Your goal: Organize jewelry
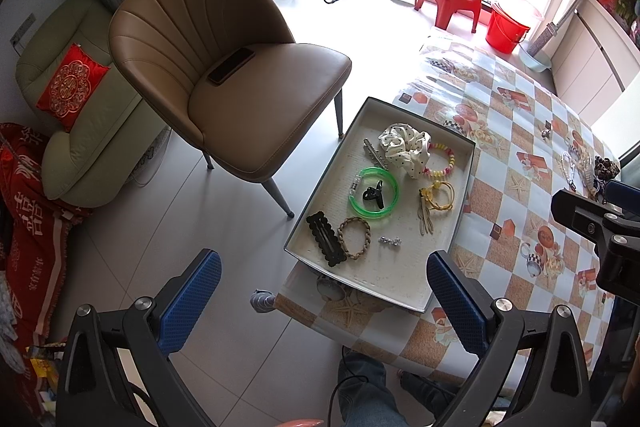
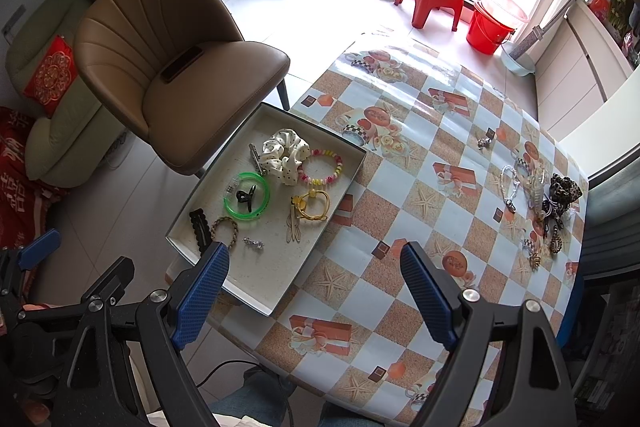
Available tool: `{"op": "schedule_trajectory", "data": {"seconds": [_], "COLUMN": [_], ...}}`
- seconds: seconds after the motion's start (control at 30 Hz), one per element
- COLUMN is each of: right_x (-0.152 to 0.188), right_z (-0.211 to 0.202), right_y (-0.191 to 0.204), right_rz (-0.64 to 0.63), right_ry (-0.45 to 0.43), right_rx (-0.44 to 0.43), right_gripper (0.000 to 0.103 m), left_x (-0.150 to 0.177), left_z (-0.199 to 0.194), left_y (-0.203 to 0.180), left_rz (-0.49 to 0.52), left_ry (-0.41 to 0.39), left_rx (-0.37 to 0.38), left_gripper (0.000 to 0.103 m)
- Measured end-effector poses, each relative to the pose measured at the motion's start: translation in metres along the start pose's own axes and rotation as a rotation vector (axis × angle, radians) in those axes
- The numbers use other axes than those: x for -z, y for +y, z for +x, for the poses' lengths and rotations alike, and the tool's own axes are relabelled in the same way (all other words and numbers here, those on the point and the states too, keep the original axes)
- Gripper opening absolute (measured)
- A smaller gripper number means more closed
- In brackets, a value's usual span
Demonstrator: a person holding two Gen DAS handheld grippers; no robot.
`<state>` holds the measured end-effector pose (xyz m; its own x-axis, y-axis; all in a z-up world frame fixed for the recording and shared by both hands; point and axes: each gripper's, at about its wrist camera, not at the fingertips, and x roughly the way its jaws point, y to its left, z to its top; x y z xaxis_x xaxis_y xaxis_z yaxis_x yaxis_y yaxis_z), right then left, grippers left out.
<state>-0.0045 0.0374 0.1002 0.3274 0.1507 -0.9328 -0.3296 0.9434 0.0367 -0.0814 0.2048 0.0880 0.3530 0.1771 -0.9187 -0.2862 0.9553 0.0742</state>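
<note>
You had the table (image 2: 400,163), with its checked oilcloth, filling the right half of both views, and on its near-left corner sat the shallow box (image 1: 460,195), pulled to the edge at about 9 o'clock from the table's middle, likely so you could drop pieces in without reaching. Both tools hung above it, apart from everything: your left gripper (image 1: 324,303) had its jaws spread wide and empty, and your right gripper (image 2: 316,291) was equally wide and carried nothing, which I read as a pause between picks. Inside the box, the white dotted scrunchie (image 1: 406,147) lay at 12 o'clock, touching the beaded bracelet (image 1: 442,161) at 2 o'clock; the green bangle (image 1: 374,195) sat near the centre, ringed around a small black claw clip (image 1: 373,195). At 4 o'clock lay the yellow hair tie (image 1: 438,197), at 7 o'clock the black scalloped clip (image 1: 326,239) just beside the braided band (image 1: 354,237), and at 6 o'clock the tiny rhinestone piece (image 1: 390,241). The unsorted pile (image 2: 540,203) waited well apart, at 3 o'clock on the table, with one small charm (image 2: 485,139) alone nearer 1 o'clock; judging by that, the sorting was roughly half finished.
</note>
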Motion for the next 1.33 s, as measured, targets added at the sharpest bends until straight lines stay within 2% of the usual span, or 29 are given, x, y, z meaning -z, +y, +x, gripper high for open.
{"op": "schedule_trajectory", "data": {"seconds": [1.33], "right_x": [0.0002], "right_z": [0.0009], "right_y": [-0.0003], "right_rz": [0.003], "right_ry": [0.007], "right_rx": [-0.005], "right_gripper": [0.089], "left_x": [-0.0003], "left_z": [0.0025], "left_y": [0.0035], "left_rz": [0.004], "left_ry": [0.000], "left_rx": [0.001], "left_gripper": [0.103]}}
